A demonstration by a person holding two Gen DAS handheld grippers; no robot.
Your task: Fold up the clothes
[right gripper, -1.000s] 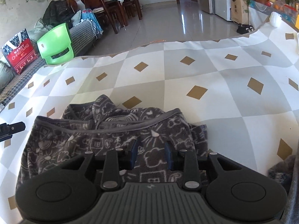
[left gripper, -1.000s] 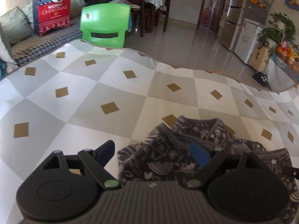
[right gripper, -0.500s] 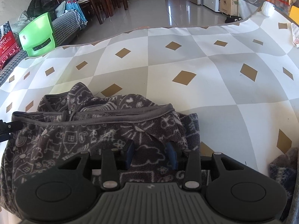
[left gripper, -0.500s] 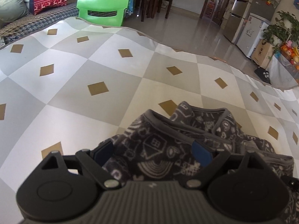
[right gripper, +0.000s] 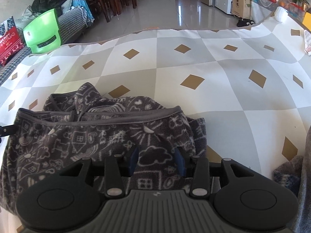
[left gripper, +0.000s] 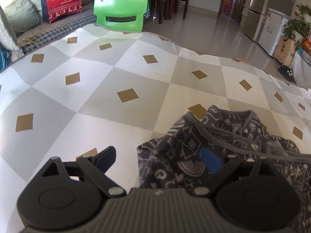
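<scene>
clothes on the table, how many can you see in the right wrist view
2, maybe more out of frame. The dark grey patterned garment lies bunched on the checked tablecloth, just ahead of the camera. A second fuzzy grey-blue piece shows only partly at the right edge.

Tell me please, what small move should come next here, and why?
Probably draw both grippers back. The left hand-held gripper stands wide open at the edge of the grey patterned garment, and the right hand-held gripper, having just been opening, pinches nothing; the garment lies folded on the tablecloth.
</scene>
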